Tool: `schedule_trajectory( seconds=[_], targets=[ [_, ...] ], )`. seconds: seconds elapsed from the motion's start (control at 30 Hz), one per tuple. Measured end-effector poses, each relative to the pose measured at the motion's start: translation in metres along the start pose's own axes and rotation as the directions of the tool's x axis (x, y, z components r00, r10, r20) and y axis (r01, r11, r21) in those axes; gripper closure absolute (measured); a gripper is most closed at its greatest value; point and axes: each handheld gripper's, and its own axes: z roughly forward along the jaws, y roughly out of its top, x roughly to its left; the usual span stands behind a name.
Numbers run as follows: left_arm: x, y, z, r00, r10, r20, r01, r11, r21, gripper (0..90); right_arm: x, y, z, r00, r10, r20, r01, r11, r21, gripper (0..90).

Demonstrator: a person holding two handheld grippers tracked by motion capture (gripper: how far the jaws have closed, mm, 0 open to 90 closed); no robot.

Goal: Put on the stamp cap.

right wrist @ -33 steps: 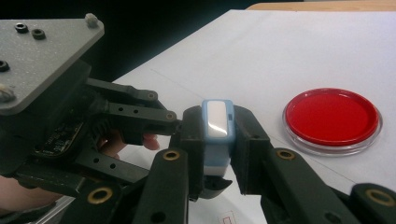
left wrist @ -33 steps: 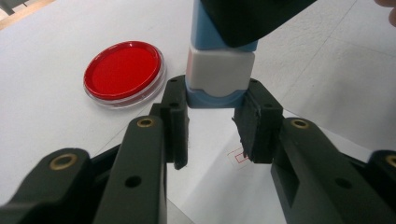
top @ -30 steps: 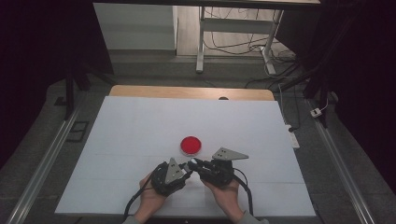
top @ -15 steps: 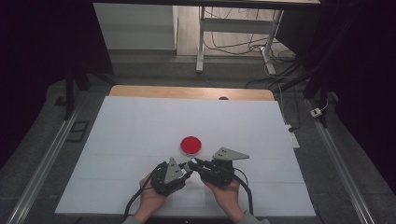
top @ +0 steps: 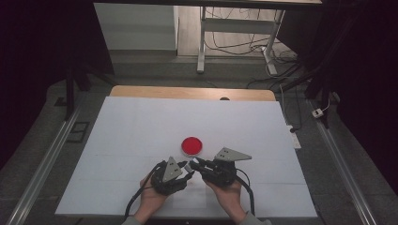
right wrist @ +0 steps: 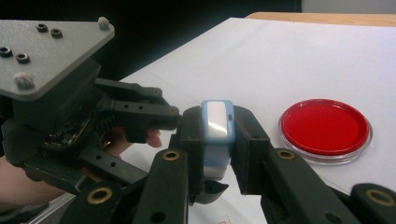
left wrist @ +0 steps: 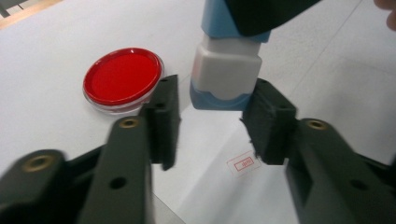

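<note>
- Evidently mid-stamping: blue-and-white stamp [right wrist: 217, 135] clamped between the jaws of the right gripper [right wrist: 219, 140], held just above the white sheet [top: 141, 136].
- Left gripper [left wrist: 210, 119] spread open, jaws flanking the stamp's lower end without touching.
- Red ink pad [top: 192, 146] resting on the sheet just beyond both grippers.
- Small red-framed imprint [left wrist: 243, 164] already printed below the stamp; lettering too small to read.
- Judged next: lowering squarely onto bare paper, or re-inking at the pad.
</note>
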Motion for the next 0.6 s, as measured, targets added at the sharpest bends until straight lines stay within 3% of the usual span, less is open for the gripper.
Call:
schedule_trajectory(
  seconds=[0.13,0.4,0.6],
  targets=[
    [0.004,0.0,-0.001,0.9993,-0.038,0.003,0.038,0.9993,0.001,38.5,-0.002,0.001,-0.002,1.0,-0.004,0.007,0.004,1.0,-0.009,75.5],
    [0.013,-0.001,-0.008,0.9957,-0.076,0.054,0.075,0.997,0.019,24.8,-0.006,0.003,-0.005,0.9998,-0.009,0.02,0.009,1.0,-0.016,75.5],
    [0.023,-0.007,-0.026,0.9935,-0.091,0.069,0.09,0.9958,0.019,22.1,-0.01,0.004,-0.008,0.9993,-0.015,0.034,0.015,1.0,-0.02,75.5]
  ],
)
